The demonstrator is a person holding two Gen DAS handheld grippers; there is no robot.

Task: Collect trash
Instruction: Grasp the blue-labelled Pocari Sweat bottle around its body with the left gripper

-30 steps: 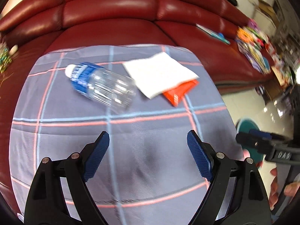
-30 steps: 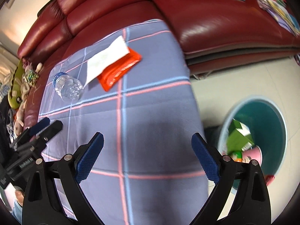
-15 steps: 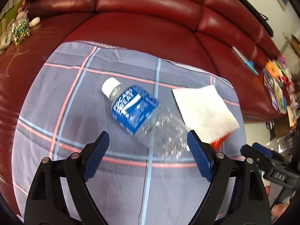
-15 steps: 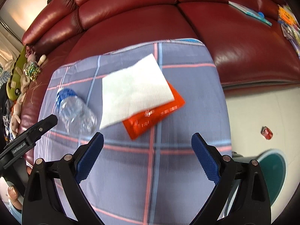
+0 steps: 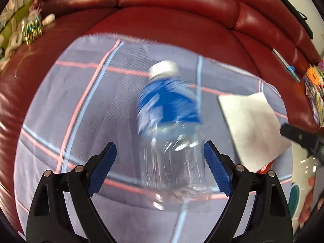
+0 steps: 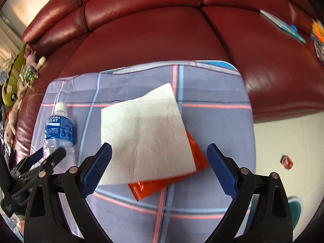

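We have collected nothing yet: both grippers, left (image 5: 160, 163) and right (image 6: 159, 166), gape empty over the checked cloth (image 6: 212, 93), bottle (image 5: 172, 125), napkin (image 6: 145, 133) and red wrapper (image 6: 168, 184) still lying there.

White paper napkin (image 6: 145, 135) overlapping red wrapper (image 6: 172, 180) on plaid cloth (image 6: 212, 121); plastic bottle (image 6: 58, 135) lying left; right hand-held gripper (image 6: 160, 168) spread wide.

We look down close from each wrist toward the red leather sofa (image 5: 172, 20), both views sharing the blue-labelled clear plastic bottle (image 6: 58, 133) and white paper napkin (image 6: 145, 135).
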